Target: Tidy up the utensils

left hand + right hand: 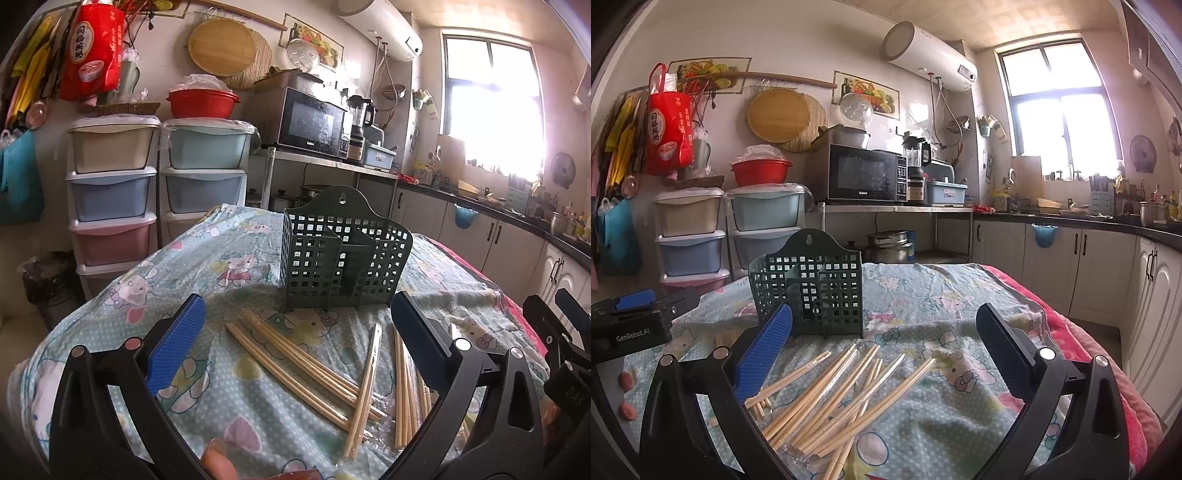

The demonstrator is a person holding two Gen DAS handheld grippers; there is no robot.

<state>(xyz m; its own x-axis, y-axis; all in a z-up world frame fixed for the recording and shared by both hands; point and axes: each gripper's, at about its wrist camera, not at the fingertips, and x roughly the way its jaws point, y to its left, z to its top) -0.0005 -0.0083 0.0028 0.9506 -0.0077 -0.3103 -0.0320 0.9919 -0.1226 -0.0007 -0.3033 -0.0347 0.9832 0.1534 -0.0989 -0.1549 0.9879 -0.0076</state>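
Several bamboo chopsticks (317, 365) lie scattered on the Hello Kitty tablecloth (207, 280), some on a clear plastic wrapper. They also show in the right wrist view (831, 398). A dark green lattice utensil holder (341, 251) stands upright behind them, with no utensils visible in it; it also shows in the right wrist view (812, 288). My left gripper (297, 314) is open and empty, just above the chopsticks. My right gripper (884, 321) is open and empty, over the chopstick pile. The left gripper's body (631, 325) shows at the left of the right wrist view.
Stacked pastel drawer units (110, 192) stand behind the table at the left. A microwave (310, 122) sits on a metal shelf. Kitchen counter and cabinets (1089, 251) run along the right. A pink blanket edge (1071, 332) lines the table's right side.
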